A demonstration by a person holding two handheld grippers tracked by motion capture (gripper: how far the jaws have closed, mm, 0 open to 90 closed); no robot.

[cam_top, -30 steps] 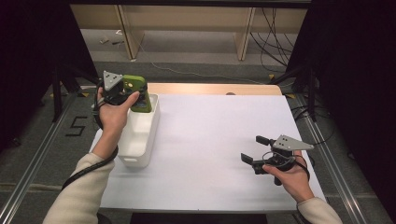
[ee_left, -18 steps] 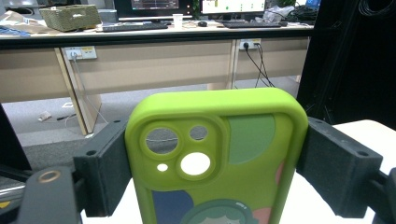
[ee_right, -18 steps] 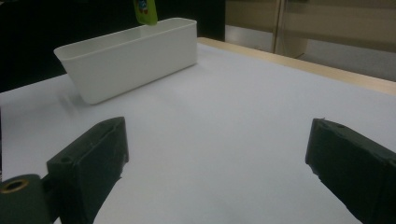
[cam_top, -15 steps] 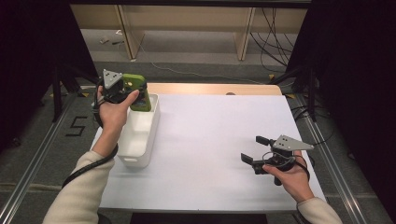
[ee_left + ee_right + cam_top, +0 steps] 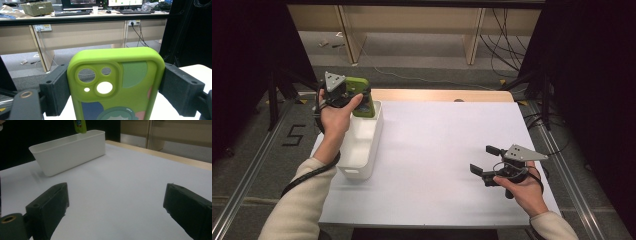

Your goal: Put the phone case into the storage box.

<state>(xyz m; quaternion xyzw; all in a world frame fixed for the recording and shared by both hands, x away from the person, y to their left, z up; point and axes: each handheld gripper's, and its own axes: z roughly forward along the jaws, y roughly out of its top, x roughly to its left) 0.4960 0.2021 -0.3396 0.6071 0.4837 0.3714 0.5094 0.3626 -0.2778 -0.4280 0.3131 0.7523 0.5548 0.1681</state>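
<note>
Over white bin (image 5: 362,145) | left gripper (image 5: 112,82) clamps phone case (image 5: 115,87) | bottom cropped

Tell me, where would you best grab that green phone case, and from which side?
By its two long side edges, near the camera end, much as the left gripper does now: one jaw against each edge of the phone case, which stands upright over the far end of the white bin. The case is flat and thin, with straight, parallel edges, so coming in square to its back probably gives the firmest hold.
</note>
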